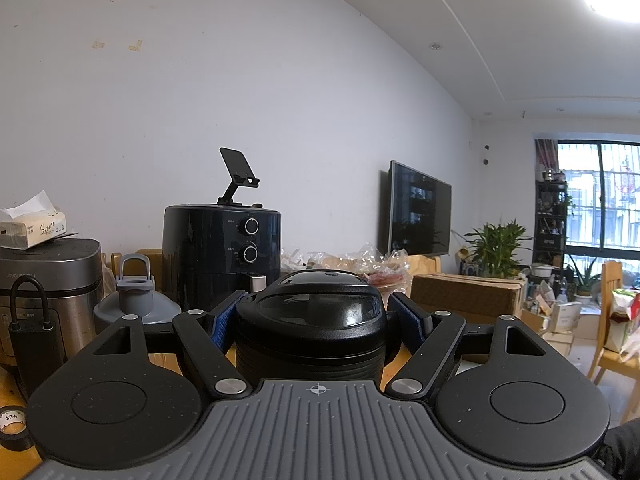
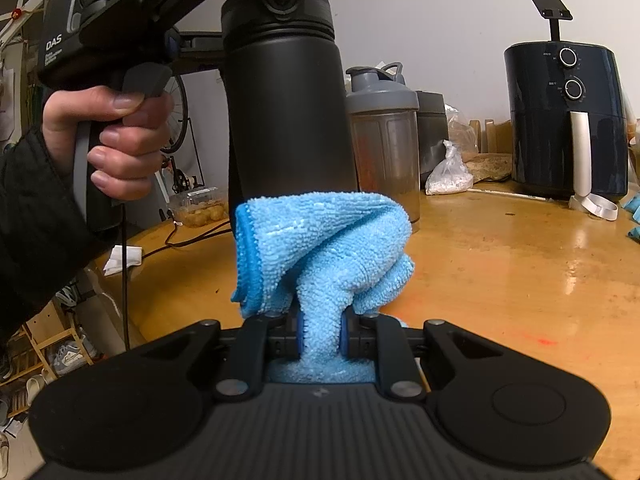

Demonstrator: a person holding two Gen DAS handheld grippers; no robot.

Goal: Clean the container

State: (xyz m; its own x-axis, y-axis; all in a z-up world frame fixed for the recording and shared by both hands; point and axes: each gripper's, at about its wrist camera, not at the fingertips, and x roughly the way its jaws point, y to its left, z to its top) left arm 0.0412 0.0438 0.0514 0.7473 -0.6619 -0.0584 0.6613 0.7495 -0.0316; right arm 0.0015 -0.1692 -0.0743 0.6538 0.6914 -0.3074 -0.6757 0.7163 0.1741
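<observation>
Left gripper (image 1: 316, 316) clamped partway open around the cap end of the black bottle (image 2: 286, 108), blue pads pressed on both sides, bottle hanging upright above the wooden table (image 2: 500, 264), clear of it. Hand (image 2: 116, 140) wrapped round the handle, dark sleeve at the left edge of the right wrist view.

Right gripper (image 2: 320, 340) pinched nearly closed on a blue cloth (image 2: 320, 248), a narrow neck of it squeezed between the pads. Cloth bunched up ahead of the jaws, its top fold against the lower part of the bottle, hiding the base.

Just behind the bottle, a grey shaker cup (image 2: 382, 140) standing on the table. Beside that, a knotted plastic bag (image 2: 448, 176) of white bits. Dark air fryer (image 2: 568, 120) at the far right edge by the wall, phone stand (image 2: 550, 10) on top. Thin cable (image 2: 188, 238) trailing across the left edge of the table.

Through the left wrist view: rice cooker (image 1: 52, 280) with a tissue pack (image 1: 32, 228) on its lid, tape roll (image 1: 14, 428) at the near left corner, television (image 1: 418, 212) on the wall beyond.
</observation>
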